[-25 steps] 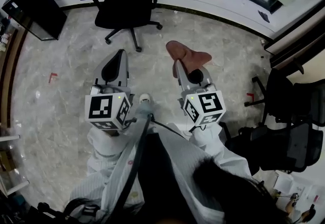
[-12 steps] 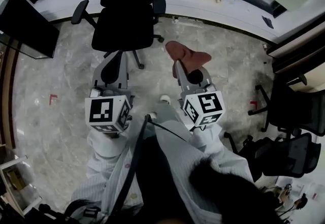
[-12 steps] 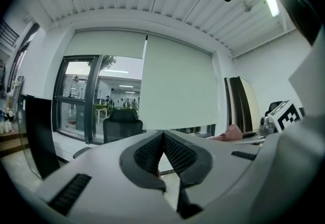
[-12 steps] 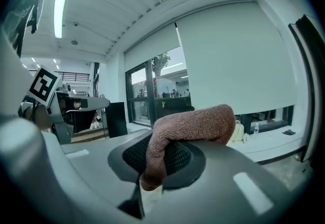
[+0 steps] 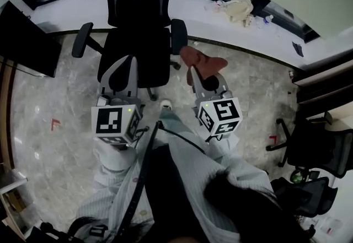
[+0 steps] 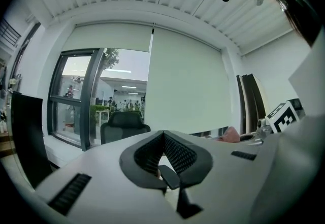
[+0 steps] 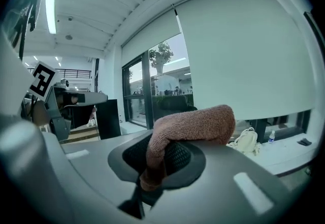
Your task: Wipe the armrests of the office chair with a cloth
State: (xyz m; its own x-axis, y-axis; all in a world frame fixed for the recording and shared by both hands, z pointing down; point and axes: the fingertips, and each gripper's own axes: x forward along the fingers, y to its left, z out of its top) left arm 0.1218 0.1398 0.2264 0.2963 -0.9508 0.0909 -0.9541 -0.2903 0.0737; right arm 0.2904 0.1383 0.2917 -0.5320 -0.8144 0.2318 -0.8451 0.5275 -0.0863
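A: Beginning at the left edge of the head view. What there?

B: At the upper left, a dark screen (image 5: pixel 25 38). Below it, grey marble floor (image 5: pixel 60 87) with a small red mark (image 5: pixel 55 124).

A: Going right?

B: A black office chair (image 5: pixel 138 49), upper centre, seat turned toward the bottom of the frame. One armrest at the picture's left (image 5: pixel 81 39), one armrest at the picture's right (image 5: pixel 178 35).

A: And the left gripper?

B: Centre-left, the left gripper (image 5: pixel 127 63), pointing up the frame, tip over the front corner of the seat. Touching or only above it: cannot tell. In the left gripper view, the left gripper (image 6: pixel 162 134) with jaws pressed together, gripping nothing. A marker cube (image 5: pixel 116 122) at its rear end.

A: Beside it?

B: Near the centre, the right gripper (image 5: pixel 194 74), clenched on a reddish-brown cloth (image 5: pixel 203 61). Cloth just beside the armrest at the picture's right, slightly lower in the frame. Contact not clear. In the right gripper view, the right gripper (image 7: pixel 160 154) pinching the cloth (image 7: pixel 195 121), with the free part folded over the jaws toward the right.

A: Farther right?

B: Upper right, a cream bag (image 5: pixel 240 7) lying on a white ledge (image 5: pixel 209 19). Lower right, more black chairs (image 5: pixel 322 145).
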